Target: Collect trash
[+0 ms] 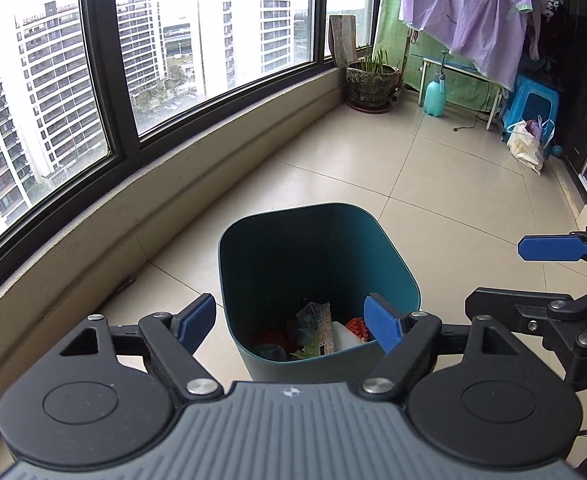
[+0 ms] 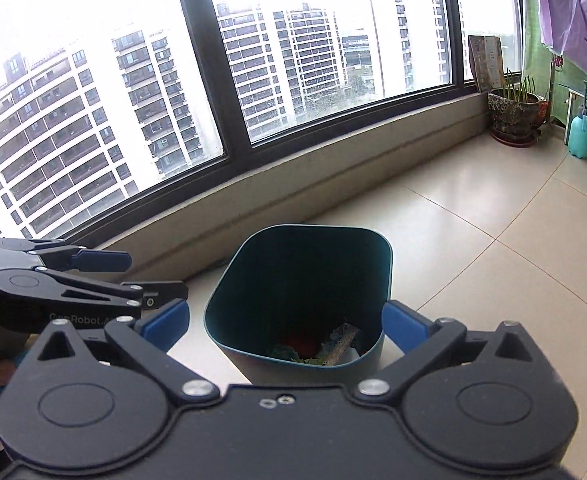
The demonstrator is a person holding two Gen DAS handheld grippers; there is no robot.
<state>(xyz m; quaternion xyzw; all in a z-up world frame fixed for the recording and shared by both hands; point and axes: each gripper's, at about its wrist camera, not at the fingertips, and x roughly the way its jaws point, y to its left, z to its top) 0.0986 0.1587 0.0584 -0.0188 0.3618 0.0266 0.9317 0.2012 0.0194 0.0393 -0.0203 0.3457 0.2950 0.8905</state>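
Both jaws spread, empty: left gripper (image 1: 291, 322), right gripper (image 2: 285, 326) above teal bin (image 1: 393, 256); wrappers (image 1: 319, 334) inside. Next: lift clear of rim, scan floor tiles (image 1: 333, 160).

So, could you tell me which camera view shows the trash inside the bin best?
The left wrist view: the trash lies lit in the teal bin, a printed wrapper and an orange piece distinct. The right wrist view shows the same pile darker and smaller.
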